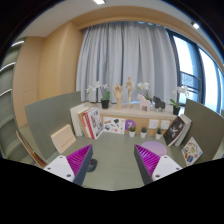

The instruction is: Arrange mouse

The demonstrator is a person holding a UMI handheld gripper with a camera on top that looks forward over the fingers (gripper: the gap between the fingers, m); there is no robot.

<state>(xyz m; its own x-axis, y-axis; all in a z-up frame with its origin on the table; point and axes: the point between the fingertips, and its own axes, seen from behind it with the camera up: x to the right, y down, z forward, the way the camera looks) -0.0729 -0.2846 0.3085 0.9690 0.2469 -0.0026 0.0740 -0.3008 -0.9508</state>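
Observation:
A small dark mouse (pixel 93 164) lies on the grey-green table (pixel 115 160), right beside the inner face of my left finger, partly hidden by it. My gripper (pixel 113 153) is open and held over the table, with nothing pressed between the fingers. The magenta pads (pixel 150 158) face each other across a wide gap. The mouse sits at the left edge of that gap, apart from the right finger.
Books (pixel 86 122) stand at the table's far left. Small potted plants (pixel 104 98) and a shelf with figures (pixel 128 98) are at the back before a white curtain. Framed pictures (pixel 178 130) lean at the far right. A booklet (pixel 62 138) lies left.

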